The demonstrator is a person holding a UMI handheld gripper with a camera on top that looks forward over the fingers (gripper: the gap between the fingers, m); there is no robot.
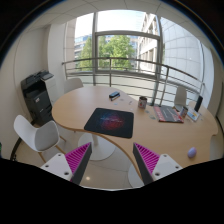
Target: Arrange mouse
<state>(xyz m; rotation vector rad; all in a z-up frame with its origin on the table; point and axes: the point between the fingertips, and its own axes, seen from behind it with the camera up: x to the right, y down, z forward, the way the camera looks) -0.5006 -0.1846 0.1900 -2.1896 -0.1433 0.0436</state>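
Observation:
A dark mouse mat (109, 122) with a faint coloured pattern lies on the near edge of a rounded wooden table (90, 105). A small purple object (192, 152), perhaps the mouse, sits on the table near its right front edge. My gripper (113, 158) is open and empty, held well back from the table and above the floor. Its pink-padded fingers (78, 157) stand wide apart, and the mat lies beyond them.
A laptop (168, 113) sits at the table's right side, and small items (116, 95) lie at its far side. White chairs (38, 132) stand to the left. A dark printer unit (38, 95) stands by the left wall. Large windows are behind.

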